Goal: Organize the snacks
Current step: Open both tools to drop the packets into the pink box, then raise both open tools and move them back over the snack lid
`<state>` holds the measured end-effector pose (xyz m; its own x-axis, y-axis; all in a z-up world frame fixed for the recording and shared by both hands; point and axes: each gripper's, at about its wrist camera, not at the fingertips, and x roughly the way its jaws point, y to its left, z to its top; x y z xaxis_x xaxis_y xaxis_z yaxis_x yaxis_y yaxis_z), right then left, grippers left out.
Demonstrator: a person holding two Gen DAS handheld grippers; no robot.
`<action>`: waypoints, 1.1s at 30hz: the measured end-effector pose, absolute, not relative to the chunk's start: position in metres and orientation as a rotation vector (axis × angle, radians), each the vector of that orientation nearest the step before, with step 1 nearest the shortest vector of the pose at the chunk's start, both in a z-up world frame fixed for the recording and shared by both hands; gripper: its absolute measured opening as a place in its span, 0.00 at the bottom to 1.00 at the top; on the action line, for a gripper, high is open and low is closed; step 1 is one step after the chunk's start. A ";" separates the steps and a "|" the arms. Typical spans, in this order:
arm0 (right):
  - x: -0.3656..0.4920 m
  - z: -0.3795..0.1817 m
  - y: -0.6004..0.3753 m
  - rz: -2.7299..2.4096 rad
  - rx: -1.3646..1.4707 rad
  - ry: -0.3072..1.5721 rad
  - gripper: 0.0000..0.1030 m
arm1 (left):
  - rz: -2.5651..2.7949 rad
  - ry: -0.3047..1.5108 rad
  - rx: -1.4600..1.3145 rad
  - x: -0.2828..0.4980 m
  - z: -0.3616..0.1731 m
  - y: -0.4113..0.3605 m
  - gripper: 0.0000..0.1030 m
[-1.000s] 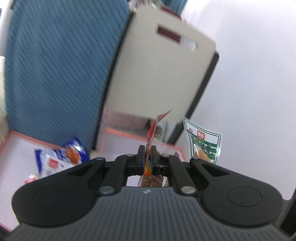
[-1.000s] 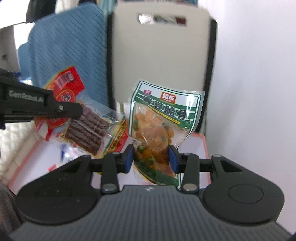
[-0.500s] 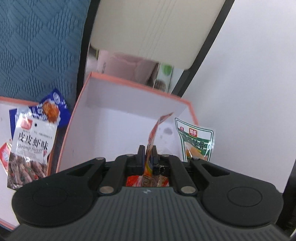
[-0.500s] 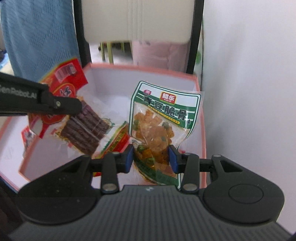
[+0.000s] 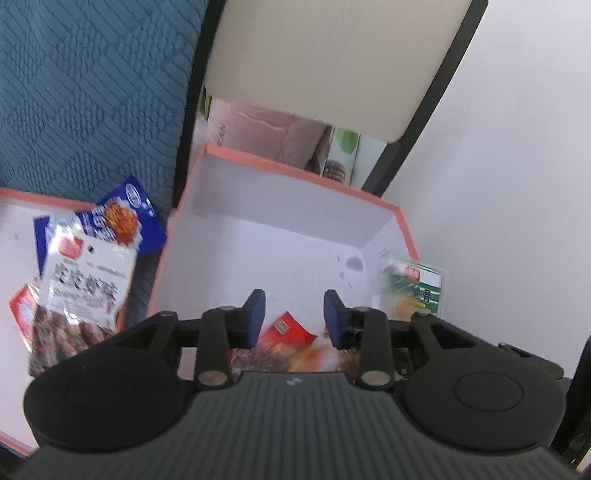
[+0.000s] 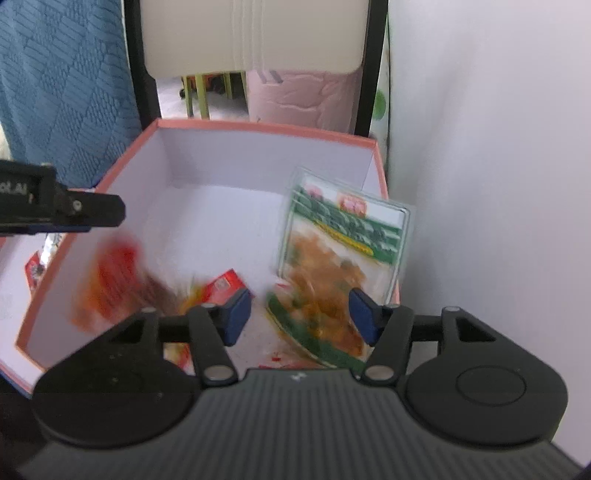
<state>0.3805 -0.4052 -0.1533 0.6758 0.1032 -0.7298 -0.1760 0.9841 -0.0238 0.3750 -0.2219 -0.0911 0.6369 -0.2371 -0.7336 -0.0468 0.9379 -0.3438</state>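
Note:
Both grippers hang over a white box with an orange rim [image 5: 295, 173] [image 6: 266, 127]. The jaws of my left gripper [image 5: 293, 319] are opening, and the red snack packet [image 5: 286, 330] lies loose below them in the box. In the right wrist view that red packet [image 6: 114, 280] is a blur at the box's left side. My right gripper [image 6: 299, 314] is opening too; the green packet of orange pieces [image 6: 340, 251] is blurred, tilted against the box's right wall, with its lower end between the pads but free of them. The left gripper's finger [image 6: 85, 212] reaches in from the left.
A second box [image 5: 22, 199] on the left holds a white shrimp-snack packet [image 5: 85, 280] and a blue packet [image 5: 125, 218]. A blue textured cushion [image 5: 92, 92], a beige chair back [image 6: 255, 33] with black frame, and a pink bundle [image 6: 299, 96] stand behind. A white wall [image 6: 498, 147] bounds the right.
Both grippers sank toward the box and opened. The red packet dropped out of the left gripper and the green packet slipped from the right one, both into the box.

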 end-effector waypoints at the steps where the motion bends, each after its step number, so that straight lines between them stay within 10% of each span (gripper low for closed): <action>1: 0.380 -0.151 -0.406 0.165 -0.086 0.806 0.59 | -0.114 0.865 -0.339 0.372 -0.085 -0.219 0.39; 18: 0.284 -0.044 -0.375 0.185 0.011 0.537 0.59 | -0.131 0.549 -0.274 0.269 0.025 -0.154 0.39; 33: 0.216 -0.063 -0.301 0.224 -0.002 0.502 0.59 | -0.071 0.427 -0.266 0.180 0.005 -0.078 0.39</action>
<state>0.2163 -0.3006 -0.0634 0.8527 0.2127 -0.4771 -0.2136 0.9755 0.0530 0.1803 -0.0780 0.0051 0.9082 -0.1233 -0.3998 0.0120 0.9629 -0.2697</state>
